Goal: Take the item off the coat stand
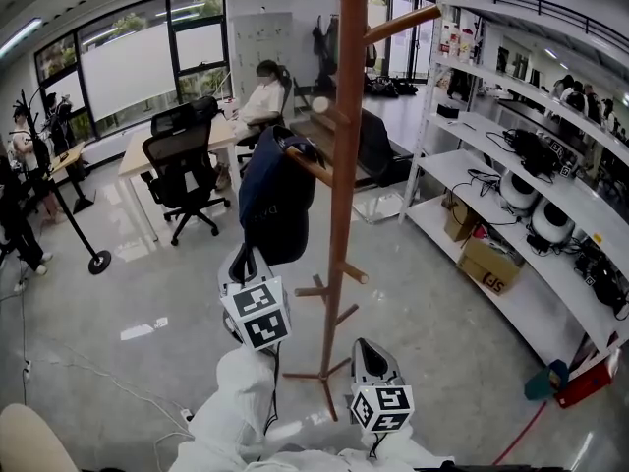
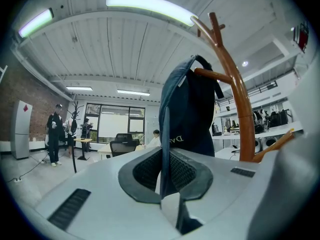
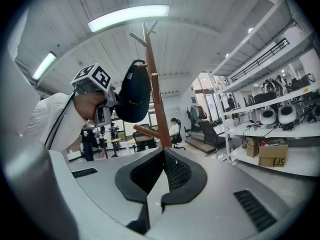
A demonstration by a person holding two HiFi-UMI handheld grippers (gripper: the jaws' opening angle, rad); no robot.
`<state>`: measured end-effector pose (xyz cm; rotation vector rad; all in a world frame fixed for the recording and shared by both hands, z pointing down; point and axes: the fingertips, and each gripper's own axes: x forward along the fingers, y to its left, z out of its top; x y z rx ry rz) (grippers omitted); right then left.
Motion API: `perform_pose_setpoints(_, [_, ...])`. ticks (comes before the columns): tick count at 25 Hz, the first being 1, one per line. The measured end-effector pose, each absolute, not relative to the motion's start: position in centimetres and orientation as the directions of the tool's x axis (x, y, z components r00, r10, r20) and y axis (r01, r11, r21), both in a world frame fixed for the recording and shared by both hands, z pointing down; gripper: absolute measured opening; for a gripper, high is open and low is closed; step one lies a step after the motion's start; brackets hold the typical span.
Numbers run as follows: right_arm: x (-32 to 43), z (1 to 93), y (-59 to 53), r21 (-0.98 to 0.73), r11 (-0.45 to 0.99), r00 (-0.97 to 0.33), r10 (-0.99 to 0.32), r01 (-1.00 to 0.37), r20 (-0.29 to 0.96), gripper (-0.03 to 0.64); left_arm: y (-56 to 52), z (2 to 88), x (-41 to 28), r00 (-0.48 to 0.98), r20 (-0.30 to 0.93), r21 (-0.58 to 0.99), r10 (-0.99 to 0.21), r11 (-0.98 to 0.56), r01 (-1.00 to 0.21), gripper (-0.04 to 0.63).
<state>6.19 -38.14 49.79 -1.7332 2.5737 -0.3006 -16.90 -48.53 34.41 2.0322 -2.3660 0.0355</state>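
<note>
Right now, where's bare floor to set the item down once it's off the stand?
Widest bare floor: left of the coat stand and its hanging item, bordered by the office chair and the black tripod base. A narrower strip lies between the stand and the shelving. Crowded: the shelves, with boxes and devices, and the desk area behind.

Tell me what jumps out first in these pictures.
A tall wooden coat stand rises mid-room in the head view, with a dark blue cap hanging from a peg on its left. The left claw is shut on the cap's edge. The right claw is shut and empty, low beside the stand's base.
</note>
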Motion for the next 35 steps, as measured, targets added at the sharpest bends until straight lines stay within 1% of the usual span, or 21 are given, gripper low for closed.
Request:
perform_pose_setpoints(17, [4.3, 50.2, -38.2, -0.174, 0.407, -0.426, -0.900, -0.897, 0.094, 0.009, -47.0, 35.7, -21.3, -0.231, 0.051, 0.051, -0.972, 0.234, -0.971, 0.017])
perform_pose_setpoints(21, [3.2, 50.3, -38.2, -0.172, 0.424, -0.444, -0.891, -0.889, 0.095, 0.009, -46.2, 35.8, -22.1, -0.240, 0.040, 0.036, -0.970, 0.242, -0.970, 0.017])
perform_pose_setpoints(27, [1.5, 50.3, -37.9, -0.174, 0.452, -0.472, -0.876, -0.875, 0.096, 0.009, -43.8, 36.1, -20.8, -0.195, 0.031, 0.015, -0.980, 0.196, -0.981, 0.018])
perform_pose_setpoints(35, [0.0, 50.1, -37.1, -0.164, 0.488, -0.507, -0.857, -0.857, 0.094, 0.009, -40.0, 37.5, -18.8, -0.136, 0.029, 0.030, -0.990, 0.137, -0.990, 0.018])
